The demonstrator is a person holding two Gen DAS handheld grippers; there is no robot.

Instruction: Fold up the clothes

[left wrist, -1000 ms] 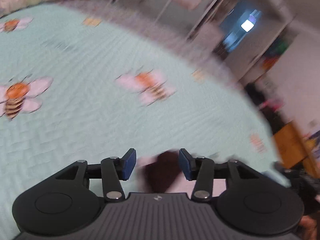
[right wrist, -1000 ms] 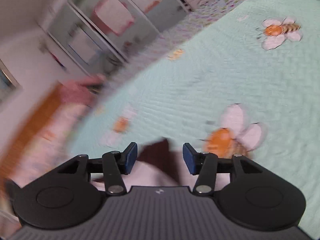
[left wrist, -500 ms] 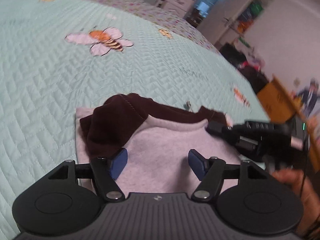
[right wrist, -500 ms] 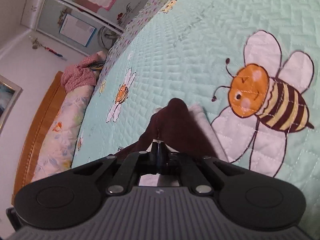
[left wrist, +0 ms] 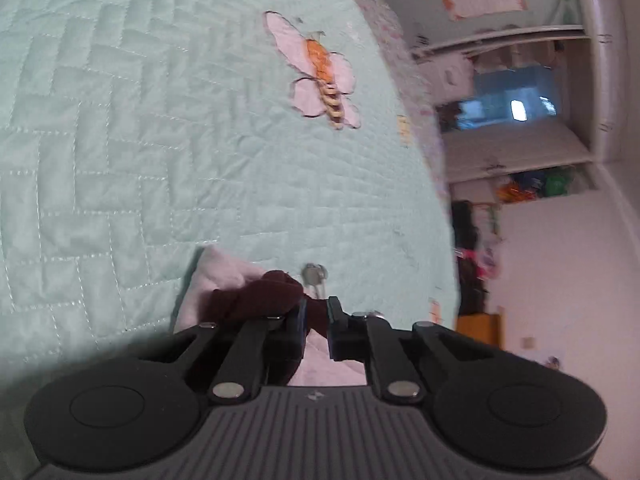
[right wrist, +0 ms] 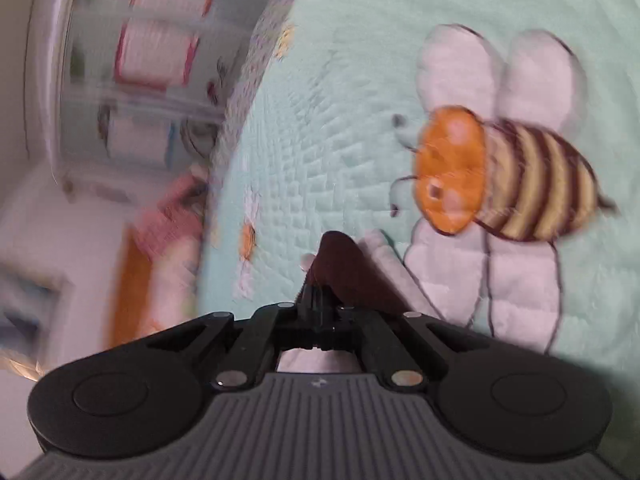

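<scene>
A small garment of pale grey-pink fabric with a dark maroon trim [left wrist: 260, 292] lies on the mint quilted bedspread [left wrist: 140, 140]. My left gripper [left wrist: 316, 316] is shut on a bunch of the maroon fabric, which bulges to the left of its fingers. In the right wrist view the same garment [right wrist: 340, 260] rises as a dark maroon fold, and my right gripper [right wrist: 316, 300] is shut on it, jaws fully together. Pale fabric [right wrist: 380, 248] shows beside the fold. Most of the garment is hidden under both grippers.
Embroidered bees mark the bedspread [left wrist: 324, 76] [right wrist: 500, 184]. The bed's edge runs past a wardrobe [left wrist: 500, 60] and a white wall. A wooden headboard [right wrist: 132, 280] and a pink cloth [right wrist: 172, 216] sit at the bed's far side.
The left gripper went from open above the garment to shut on its maroon edge. The right gripper stayed shut on the maroon fold. Both views have swung.
</scene>
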